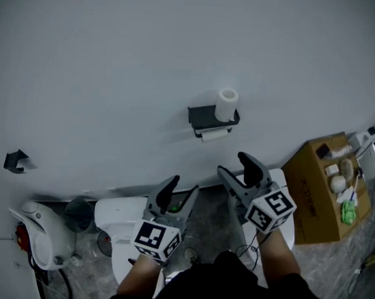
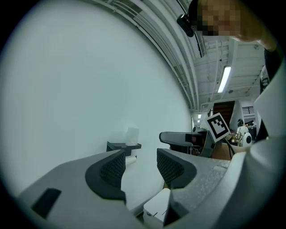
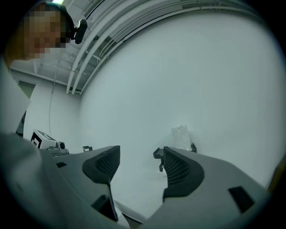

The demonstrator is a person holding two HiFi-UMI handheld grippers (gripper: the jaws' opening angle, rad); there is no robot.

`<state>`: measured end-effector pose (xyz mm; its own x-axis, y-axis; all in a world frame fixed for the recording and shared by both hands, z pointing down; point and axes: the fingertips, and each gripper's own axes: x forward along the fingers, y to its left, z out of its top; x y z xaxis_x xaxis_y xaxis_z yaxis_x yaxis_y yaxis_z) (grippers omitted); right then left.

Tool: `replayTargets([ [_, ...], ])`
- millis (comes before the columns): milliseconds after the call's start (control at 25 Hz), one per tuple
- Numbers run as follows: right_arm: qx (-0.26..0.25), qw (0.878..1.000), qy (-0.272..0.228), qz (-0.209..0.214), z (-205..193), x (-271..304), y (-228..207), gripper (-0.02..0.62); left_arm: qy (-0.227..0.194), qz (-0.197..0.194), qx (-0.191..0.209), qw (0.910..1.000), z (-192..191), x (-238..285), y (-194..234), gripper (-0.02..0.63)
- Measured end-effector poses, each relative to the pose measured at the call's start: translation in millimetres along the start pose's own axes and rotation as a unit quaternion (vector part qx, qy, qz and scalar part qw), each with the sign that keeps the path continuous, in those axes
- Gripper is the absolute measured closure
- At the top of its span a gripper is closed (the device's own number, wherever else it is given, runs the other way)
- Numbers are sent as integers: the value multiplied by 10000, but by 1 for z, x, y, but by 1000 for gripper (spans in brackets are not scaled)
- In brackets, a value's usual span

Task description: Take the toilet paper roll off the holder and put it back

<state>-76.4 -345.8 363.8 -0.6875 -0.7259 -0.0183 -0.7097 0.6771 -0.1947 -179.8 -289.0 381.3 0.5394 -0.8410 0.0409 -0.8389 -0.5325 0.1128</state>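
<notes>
No legible text or labels

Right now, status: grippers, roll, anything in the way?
Left gripper, right gripper open, empty. Roll hangs under holder, second roll upright on top, both untouched. Nothing in the way.

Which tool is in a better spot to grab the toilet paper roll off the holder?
Probably the right tool: it is open, empty and nearer the holder on the wall. The left tool is open too, but sits farther back and off to the side.

Toilet paper roll (image 1: 227, 104): I see it upright atop the wall holder (image 1: 204, 118).
Left gripper (image 1: 183, 185): jaws apart, below the holder.
Right gripper (image 1: 233, 164): jaws apart too.
</notes>
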Motion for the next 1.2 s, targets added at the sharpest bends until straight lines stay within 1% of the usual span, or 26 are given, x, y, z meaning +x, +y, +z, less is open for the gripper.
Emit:
replayTargets([
  [120, -37, 9999, 70, -78, -1, 28, -2, 288, -15, -26, -93, 10000, 2, 6, 29, 399],
  [240, -48, 9999, 98, -119, -1, 47, -16, 284, 10, -35, -131, 9999, 1, 20, 45, 399],
  [400, -36, 9999, 95, -108, 3, 70, -45, 275, 37, 32, -96, 9999, 3, 48, 58, 399],
  [720, -69, 10000, 58, 23, 22, 119, -116, 270, 38, 316, 27, 9995, 20, 117, 81, 399],
  [960, -145, 9994, 200, 244, 24, 152, -152, 256, 43, 478, 66, 9988, 26, 160, 91, 398],
  [1200, -355, 9967, 368, 626, 22, 178, -163, 249, 36, 649, 78, 9979, 28, 183, 101, 399],
])
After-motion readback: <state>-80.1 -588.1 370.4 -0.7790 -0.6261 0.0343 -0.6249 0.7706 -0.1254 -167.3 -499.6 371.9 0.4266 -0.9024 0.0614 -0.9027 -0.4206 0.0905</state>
